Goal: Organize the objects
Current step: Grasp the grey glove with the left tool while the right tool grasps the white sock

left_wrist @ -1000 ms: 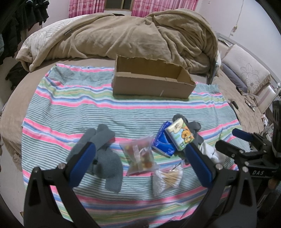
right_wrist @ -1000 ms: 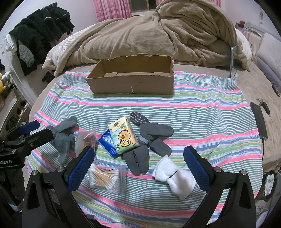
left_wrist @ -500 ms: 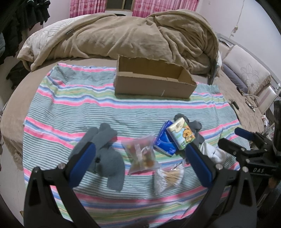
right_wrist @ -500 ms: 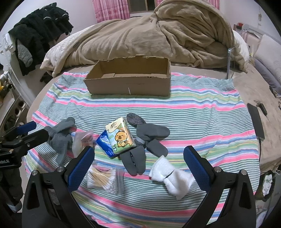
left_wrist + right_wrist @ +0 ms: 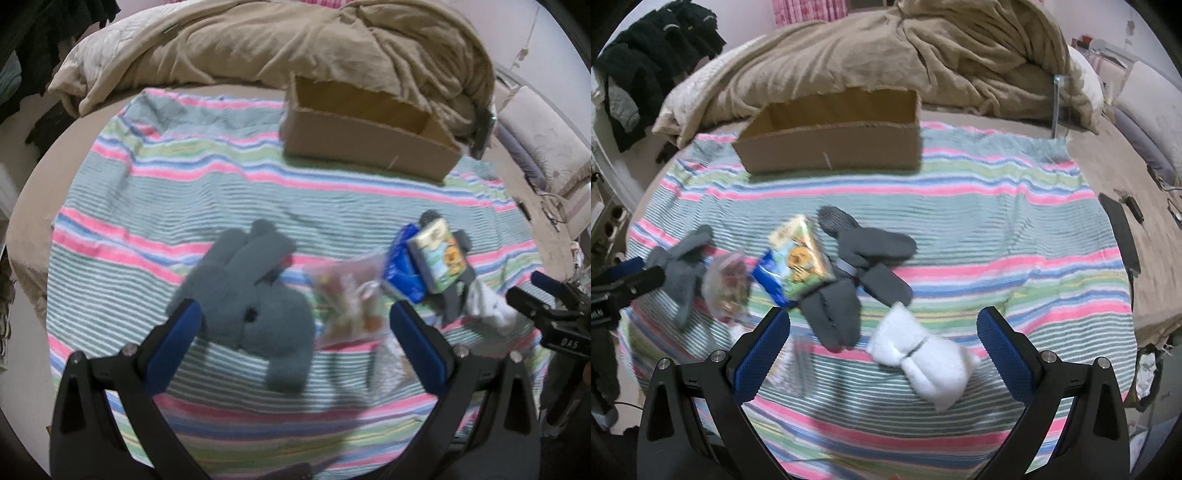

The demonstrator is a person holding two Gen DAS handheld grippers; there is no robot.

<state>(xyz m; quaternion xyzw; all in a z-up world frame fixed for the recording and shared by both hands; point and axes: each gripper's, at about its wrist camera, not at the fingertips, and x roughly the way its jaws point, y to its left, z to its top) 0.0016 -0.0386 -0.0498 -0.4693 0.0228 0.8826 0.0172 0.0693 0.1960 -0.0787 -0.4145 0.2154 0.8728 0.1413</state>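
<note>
An open cardboard box stands at the far side of a striped cloth. My left gripper is open, low over grey-blue socks and a clear snack bag. A tissue pack leans on a blue packet. My right gripper is open above dark grey socks and rolled white socks. A cotton swab bag lies by its left finger.
A heaped brown blanket lies behind the box. Dark clothes hang at the left. A pillow and a phone and cables lie on the bed to the right of the cloth.
Both grippers have moved forward and down toward the objects, which now look larger. The left one has shifted over the grey-blue socks. Nothing was grasped.
</note>
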